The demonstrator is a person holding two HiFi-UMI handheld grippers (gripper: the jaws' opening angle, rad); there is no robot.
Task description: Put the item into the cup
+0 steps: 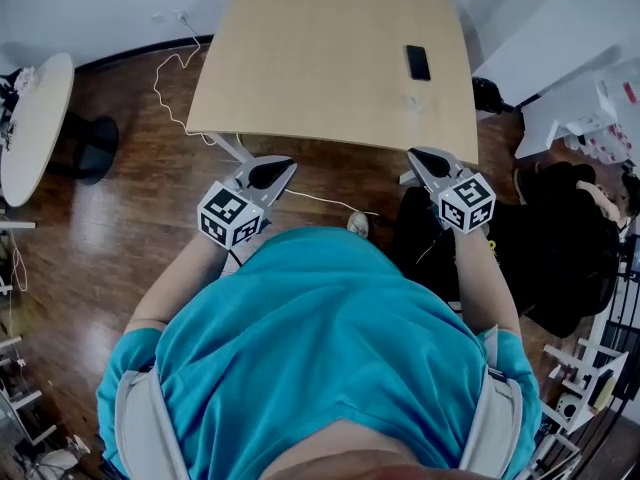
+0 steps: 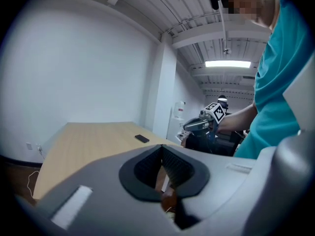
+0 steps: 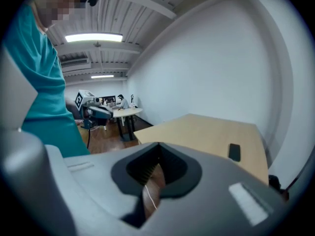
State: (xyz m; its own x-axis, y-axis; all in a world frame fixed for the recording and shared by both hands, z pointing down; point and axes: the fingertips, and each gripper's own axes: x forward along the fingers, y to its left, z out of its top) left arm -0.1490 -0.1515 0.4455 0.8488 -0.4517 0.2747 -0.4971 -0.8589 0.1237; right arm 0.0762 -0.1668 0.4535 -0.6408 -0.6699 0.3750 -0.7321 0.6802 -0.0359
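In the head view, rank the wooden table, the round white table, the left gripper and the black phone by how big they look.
1. wooden table
2. round white table, though the frame edge cuts it off
3. left gripper, which looks larger because it is near the camera
4. black phone, clearly smallest

One left gripper and one right gripper are counted. One rectangular table, one round table and one phone are recorded.

Dim, bluish, fisheye-warped, dark-cornered
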